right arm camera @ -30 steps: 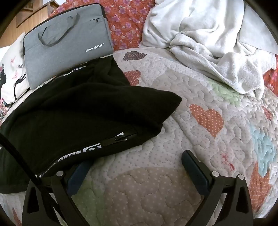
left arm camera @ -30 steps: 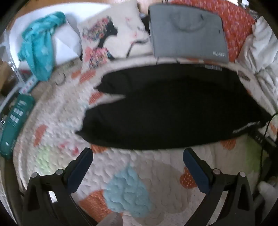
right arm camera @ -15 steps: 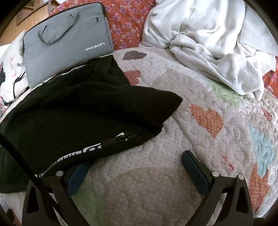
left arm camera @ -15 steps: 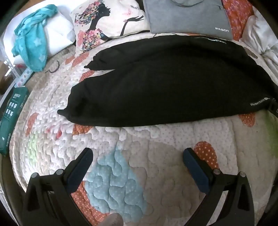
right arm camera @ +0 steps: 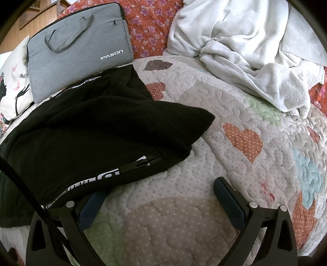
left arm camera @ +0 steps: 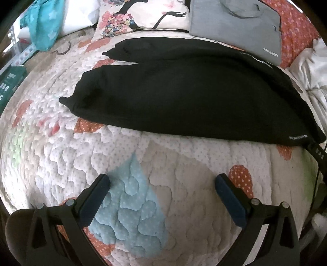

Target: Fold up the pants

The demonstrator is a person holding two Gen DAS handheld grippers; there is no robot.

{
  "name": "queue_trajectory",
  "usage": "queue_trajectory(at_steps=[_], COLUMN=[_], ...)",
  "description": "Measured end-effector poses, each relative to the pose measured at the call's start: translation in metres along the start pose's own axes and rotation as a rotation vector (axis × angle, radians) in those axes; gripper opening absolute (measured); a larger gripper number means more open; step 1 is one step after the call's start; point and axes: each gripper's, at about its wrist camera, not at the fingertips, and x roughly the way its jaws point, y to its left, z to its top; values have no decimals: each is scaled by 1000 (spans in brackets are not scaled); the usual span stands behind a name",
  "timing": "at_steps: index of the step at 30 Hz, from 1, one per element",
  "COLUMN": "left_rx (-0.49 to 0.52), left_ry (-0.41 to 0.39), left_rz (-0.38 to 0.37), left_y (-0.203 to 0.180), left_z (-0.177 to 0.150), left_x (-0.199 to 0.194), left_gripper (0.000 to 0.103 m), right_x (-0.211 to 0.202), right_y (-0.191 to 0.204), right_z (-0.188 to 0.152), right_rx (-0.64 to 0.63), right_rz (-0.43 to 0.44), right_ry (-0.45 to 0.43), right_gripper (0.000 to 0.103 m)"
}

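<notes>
Black pants (left arm camera: 184, 92) lie flat on a quilted bedspread (left arm camera: 184, 174), legs pointing left and waist at the right. My left gripper (left arm camera: 161, 184) is open and empty, over the quilt just short of the pants' near edge. In the right wrist view the waist end of the pants (right arm camera: 102, 133) shows white lettering and a zip pocket. My right gripper (right arm camera: 159, 194) is open and empty, its left finger (right arm camera: 92, 206) at the pants' near edge by the lettering.
A grey laptop bag (right arm camera: 77, 51) leans behind the pants. A printed pillow (left arm camera: 143, 16) and a teal cloth (left arm camera: 43, 24) lie at the back left. A crumpled white blanket (right arm camera: 245, 51) lies at the back right. A green box (left arm camera: 8, 86) sits at the bed's left edge.
My left gripper has moved forward and closer to the pants, which now fill more of its view. The right gripper has not moved.
</notes>
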Motion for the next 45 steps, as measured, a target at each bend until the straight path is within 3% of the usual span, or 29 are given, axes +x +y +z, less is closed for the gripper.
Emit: queue_trajectory(at_steps=[11,16,26,31,33,37,38,40,41,43,45], left_rx=[31,43,49,43,33,-11,-27,-53,-61,-57,-44], left_ry=[-16,19,-194,-305,-338,-363,-365,-364,-366,-385,-397], left_rz=[-17,-9,22,22,17,5,-4,-18,-16,13,30], left_y=[-3,-3,10,23,30,52,59,70,77,84,90], left_z=[-1,6,12,21,25,30,34,40,45,53,63], left_x=[-3,-8,-82,-119,-128,-136,-136,-136,-135,-135,-134], left_gripper=[103,103,101,101,101,101,101,101,101,101,101], right_x=[1,-2,-19,-37,-57,-118,-141,-164,-168,-162,-157], right_y=[0,-2,-11,-23,-26,-18,-12,-4,2,19,37], right_z=[-1,-2,-9,-8,-8,-2,2,13,19,30,35], right_rx=[3,12,9,71,80,-8,-51,-95,-99,-109,-168], right_rz=[6,33,162,307,331,382,419,506,584,708,684], right_ry=[-2,-11,-16,27,-4,-161,-235,-289,-267,-115,-53], right_gripper=[103,103,103,103,103,103,103,103,103,103,103])
